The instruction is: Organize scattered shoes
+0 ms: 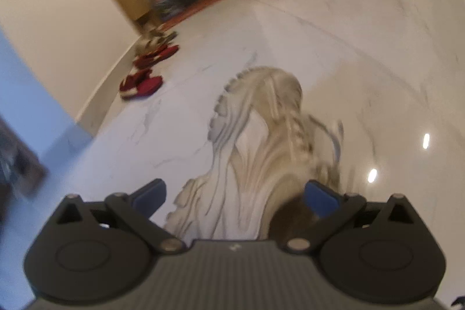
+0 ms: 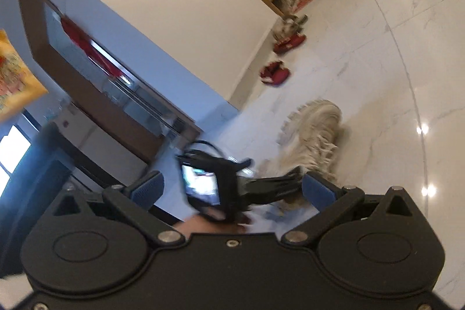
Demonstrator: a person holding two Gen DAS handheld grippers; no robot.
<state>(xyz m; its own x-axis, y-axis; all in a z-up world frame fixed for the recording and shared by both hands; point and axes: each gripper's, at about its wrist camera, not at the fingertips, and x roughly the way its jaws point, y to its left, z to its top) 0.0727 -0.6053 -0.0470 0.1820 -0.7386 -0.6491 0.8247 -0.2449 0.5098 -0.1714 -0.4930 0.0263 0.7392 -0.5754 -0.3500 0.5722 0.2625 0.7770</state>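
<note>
Straddling beige sneaker (image 1: 261,141) w/ left gripper (image 1: 235,193), jaws wide, nothing held; shoe's long axis runs straight ahead. Right gripper (image 2: 232,188) wide too, farther off.

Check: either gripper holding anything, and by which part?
Left gripper appears to hold the beige sneaker around its heel collar; contact is blurred. Right gripper holds nothing.

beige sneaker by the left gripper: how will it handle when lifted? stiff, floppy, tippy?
The beige sneaker looks chunky with a thick lugged sole, so probably fairly stiff and bottom-heavy. Its soft-looking upper may give under the left gripper pads. Loose laces will likely dangle. On the glossy floor it would probably slide rather than tip if pushed.
</note>
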